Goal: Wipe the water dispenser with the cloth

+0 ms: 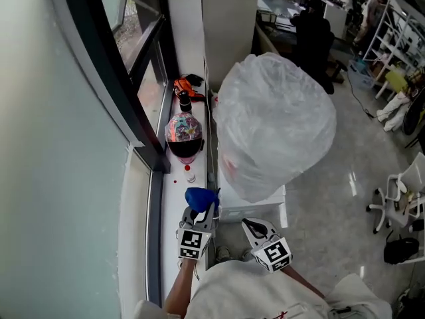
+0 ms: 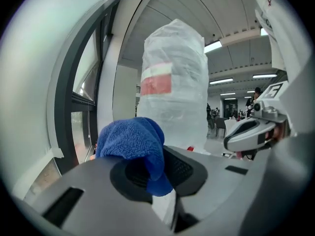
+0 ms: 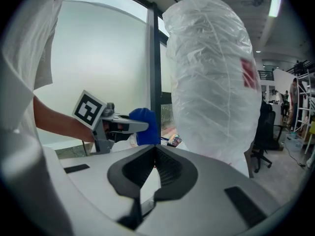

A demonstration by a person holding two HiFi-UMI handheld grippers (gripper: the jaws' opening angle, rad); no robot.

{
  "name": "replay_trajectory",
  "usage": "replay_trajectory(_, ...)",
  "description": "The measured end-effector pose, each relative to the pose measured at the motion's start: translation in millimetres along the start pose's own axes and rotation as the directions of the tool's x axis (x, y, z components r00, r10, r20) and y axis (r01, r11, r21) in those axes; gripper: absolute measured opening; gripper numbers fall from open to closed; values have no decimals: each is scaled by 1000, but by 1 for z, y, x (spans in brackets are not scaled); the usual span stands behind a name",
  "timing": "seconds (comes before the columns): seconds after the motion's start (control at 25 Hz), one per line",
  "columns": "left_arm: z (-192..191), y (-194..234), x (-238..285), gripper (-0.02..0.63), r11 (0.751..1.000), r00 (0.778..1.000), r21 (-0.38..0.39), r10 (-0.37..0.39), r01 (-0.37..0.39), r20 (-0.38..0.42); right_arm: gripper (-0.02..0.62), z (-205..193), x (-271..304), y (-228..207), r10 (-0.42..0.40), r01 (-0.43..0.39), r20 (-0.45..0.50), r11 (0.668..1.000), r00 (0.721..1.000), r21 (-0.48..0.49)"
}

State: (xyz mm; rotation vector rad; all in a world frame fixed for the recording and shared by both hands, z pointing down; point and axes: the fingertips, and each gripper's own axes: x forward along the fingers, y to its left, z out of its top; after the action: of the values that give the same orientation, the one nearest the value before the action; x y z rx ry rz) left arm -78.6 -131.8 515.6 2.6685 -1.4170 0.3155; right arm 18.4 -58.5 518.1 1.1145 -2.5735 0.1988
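Note:
The water dispenser (image 1: 255,201) is a white cabinet whose bottle is wrapped in a clear plastic bag (image 1: 275,121); the bag (image 2: 173,77) fills the middle of both gripper views, and a red label shows through the bag (image 3: 216,77). My left gripper (image 1: 201,211) is shut on a bunched blue cloth (image 1: 200,197), held just left of the dispenser's base. The cloth (image 2: 135,144) hangs over the jaws, and the cloth (image 3: 144,126) also shows in the right gripper view. My right gripper (image 1: 252,227) sits shut and empty near the dispenser's front corner.
A white window sill (image 1: 174,211) runs along the left, carrying a colourful helmet (image 1: 183,135), a dark bottle (image 1: 185,101) and small items. A dark window frame (image 1: 126,85) stands at left. Office chairs (image 1: 398,198) and shelving (image 1: 392,32) are at the right.

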Motion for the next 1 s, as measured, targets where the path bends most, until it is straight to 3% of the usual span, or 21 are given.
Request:
replay_trajectory(0.28,20,-53,-41,58,996,999,-76,40,-39,23,14,0,-31,-8,-2,3,41,1000,999,-19)
replay_trajectory(0.52,14,-156,-65,58,986,1000,-165,0,3,17,14,-25,-96,-8,-32,32,54,999,998,-7)
replay_trajectory(0.72,4,-227,-71,58,986,999,-161,-53,51,-8,14,-39,-144,-7,-54,53,74,999,996,8)
replay_trajectory(1.0,5,-252,-89,58,989,1000,-146,-19,19,4,14,-52,-184,-4,-70,68,94,997,993,18)
